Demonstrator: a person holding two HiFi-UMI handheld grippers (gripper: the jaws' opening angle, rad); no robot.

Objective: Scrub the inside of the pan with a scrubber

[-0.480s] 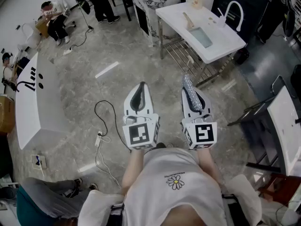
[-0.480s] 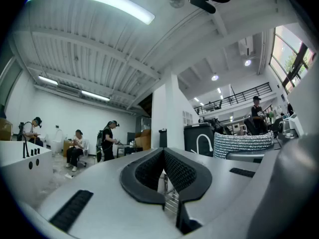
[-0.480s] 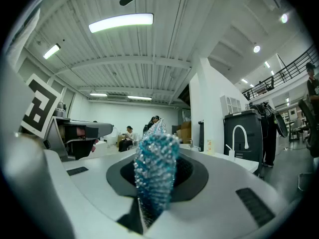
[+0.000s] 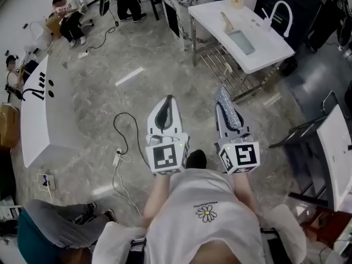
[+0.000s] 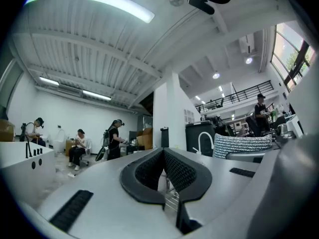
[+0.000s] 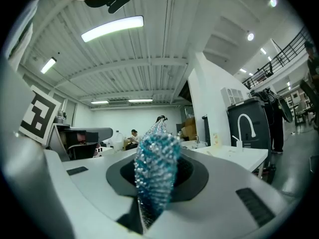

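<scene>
I hold both grippers level, side by side over the floor. My right gripper is shut on a glittery blue-silver scrubber that sticks out past its tips. In the right gripper view the scrubber fills the gap between the jaws of that gripper. My left gripper is shut with nothing in it; its black pads meet at the tip. The scrubber also shows at the right of the left gripper view. A white sink table with a faucet stands ahead on the right. I cannot make out a pan.
A wire rack sits under the sink table. A black cable and power strip lie on the floor at left, beside a white curved counter. People sit at the far left. Dark frames stand at the right.
The floor has slid slightly in the head view and a dark shoe now shows between the grippers. Both grippers keep the same pose and the scrubber stays held.
</scene>
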